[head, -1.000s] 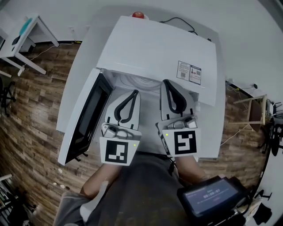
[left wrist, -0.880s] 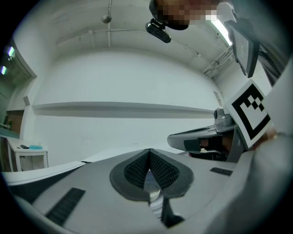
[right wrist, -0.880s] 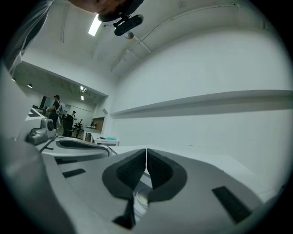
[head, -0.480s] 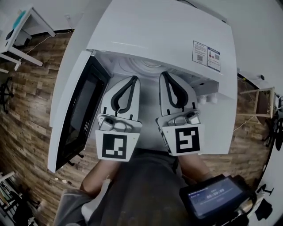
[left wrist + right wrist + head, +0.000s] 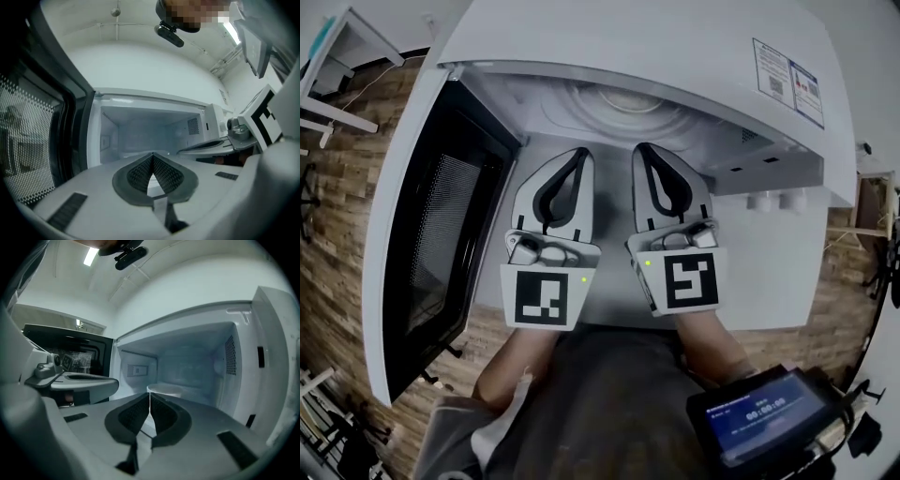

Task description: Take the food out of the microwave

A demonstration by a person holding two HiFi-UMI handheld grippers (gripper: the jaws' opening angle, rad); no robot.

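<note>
Microwave (image 5: pixel 656 47) seen from above, its door (image 5: pixel 441 216) swung wide open to my left. My left claw (image 5: pixel 578 155) and my right claw (image 5: pixel 642 150) sit side by side just in front of the open chamber, both pointing into it. Each claw is pinched fully together, tips touching, with nothing between them. A pale round dish (image 5: pixel 619 105) rests on the chamber floor, beyond both claws and apart from them. I cannot tell what food it carries. A white tabletop (image 5: pixel 769 272) lies beneath, with brown wood floor (image 5: pixel 337 234) alongside.
</note>
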